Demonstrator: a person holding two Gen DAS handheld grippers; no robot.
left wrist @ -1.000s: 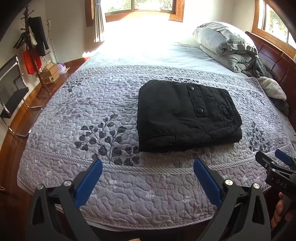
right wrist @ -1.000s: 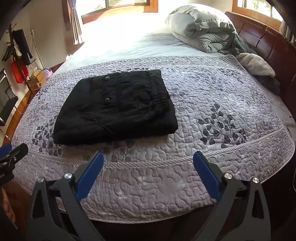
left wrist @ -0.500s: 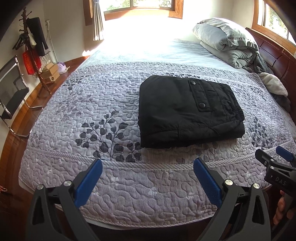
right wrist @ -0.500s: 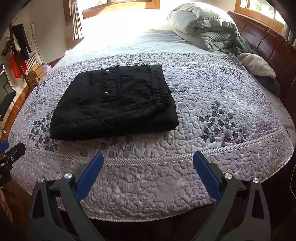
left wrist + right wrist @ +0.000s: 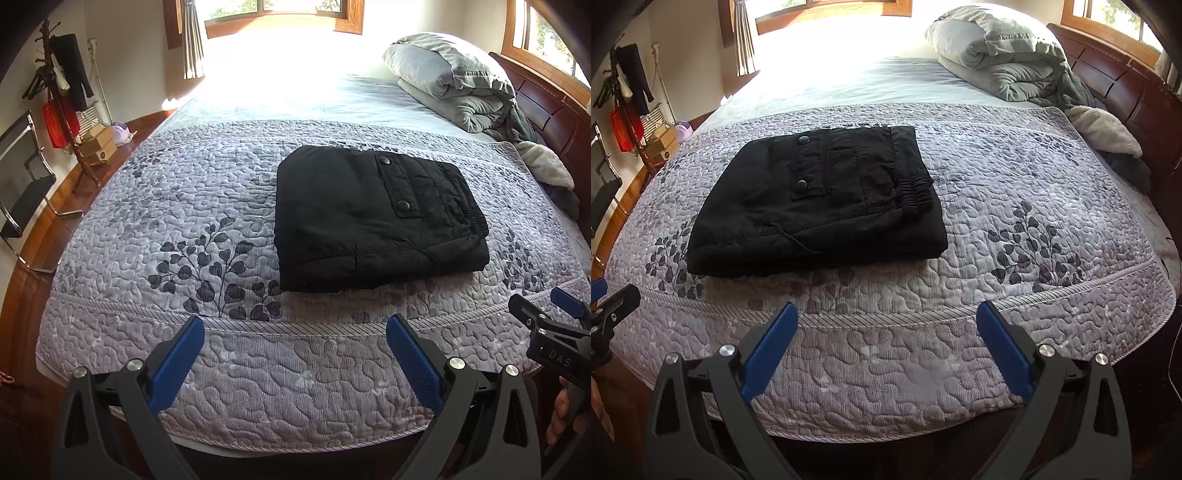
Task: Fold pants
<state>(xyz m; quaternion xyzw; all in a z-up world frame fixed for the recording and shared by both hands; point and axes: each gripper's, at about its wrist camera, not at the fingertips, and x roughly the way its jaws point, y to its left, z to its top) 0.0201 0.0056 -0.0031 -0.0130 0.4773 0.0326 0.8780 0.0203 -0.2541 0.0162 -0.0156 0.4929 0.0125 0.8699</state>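
Note:
The black pants lie folded into a flat rectangle on the quilted grey bedspread, pocket flap with two snaps facing up. They also show in the right wrist view. My left gripper is open and empty over the bed's front edge, well short of the pants. My right gripper is open and empty at the same front edge. The right gripper's tip shows in the left wrist view, and the left gripper's tip in the right wrist view.
A pile of grey bedding lies at the back right by the wooden headboard. A chair and a coat rack stand on the wooden floor at the left.
Both grippers have drawn back and up from the bed, so the folded pants sit farther away. The pants have not moved and both grippers stay open.

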